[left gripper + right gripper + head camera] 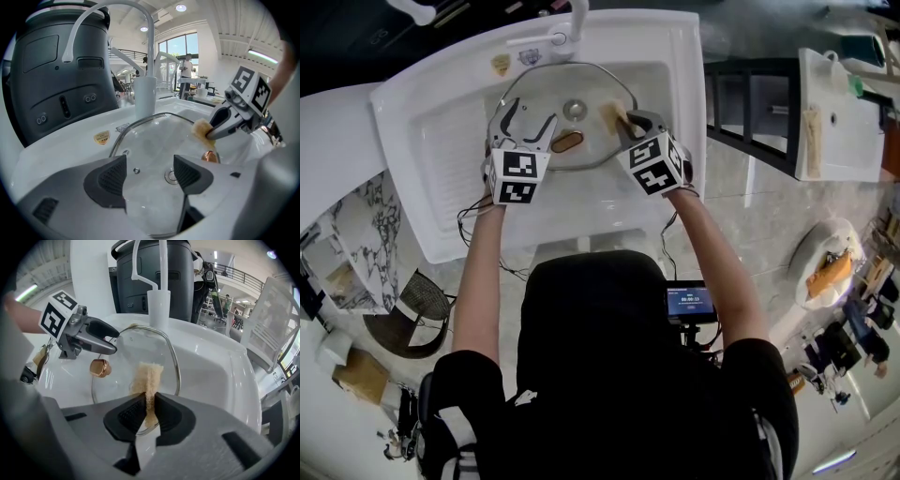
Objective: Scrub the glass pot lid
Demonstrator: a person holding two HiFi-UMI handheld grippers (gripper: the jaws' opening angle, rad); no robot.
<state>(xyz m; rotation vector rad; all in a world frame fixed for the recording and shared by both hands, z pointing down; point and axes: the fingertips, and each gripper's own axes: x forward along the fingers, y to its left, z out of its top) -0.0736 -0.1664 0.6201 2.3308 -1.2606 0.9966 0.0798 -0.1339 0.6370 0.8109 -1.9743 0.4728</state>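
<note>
Scrubbing looks barely begun: right gripper (149, 411) pinches the sponge (147, 380) against the glass pot lid (551, 92) in the sink (675, 56), at its 2 o'clock. Left gripper (149, 174), jaws spread and gripping nothing, hovers at 9 o'clock. No suds show. Copper knob (567, 142) mid-lid and faucet (567, 28) at 12 o'clock crowd the strokes.

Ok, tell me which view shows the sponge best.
The right gripper view: the sponge stands mid-frame and close up, pinched between the jaws of the right gripper. The left gripper view shows it smaller, side-on, at that gripper's tip. The head view shows only a small tan strip.
</note>
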